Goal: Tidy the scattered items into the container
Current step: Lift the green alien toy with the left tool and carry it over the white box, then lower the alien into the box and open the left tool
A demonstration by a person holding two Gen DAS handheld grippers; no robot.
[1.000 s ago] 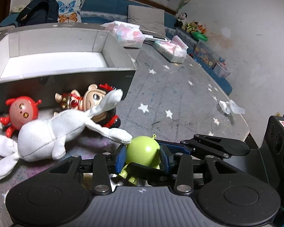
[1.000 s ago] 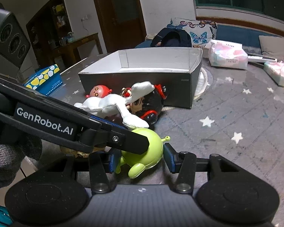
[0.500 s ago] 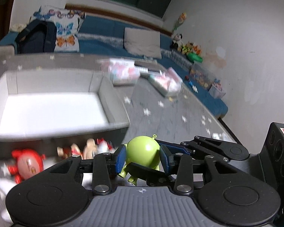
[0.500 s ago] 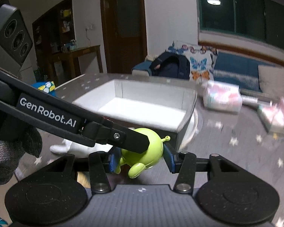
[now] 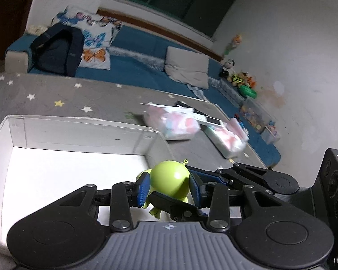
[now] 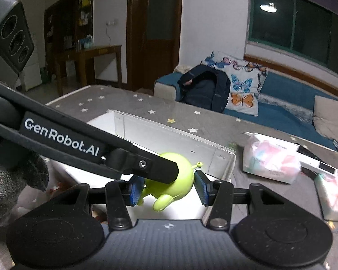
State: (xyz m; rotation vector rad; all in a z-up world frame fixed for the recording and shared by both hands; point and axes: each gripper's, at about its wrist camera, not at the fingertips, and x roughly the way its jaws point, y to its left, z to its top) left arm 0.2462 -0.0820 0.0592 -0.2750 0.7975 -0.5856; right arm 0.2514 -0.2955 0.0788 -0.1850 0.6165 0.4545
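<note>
both grippers angle downward over the white box [image 5: 56, 175], the left gripper [image 5: 170, 187] and right gripper [image 6: 169, 187] each clamped on one green toy [image 5: 170, 180].

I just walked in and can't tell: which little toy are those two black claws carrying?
Find the large white open box on the grey star-patterned table. Above its near corner, both claws pinch one small, glossy lime-green round figurine, with a tiny antenna on top, unlike anything nearby.
</note>
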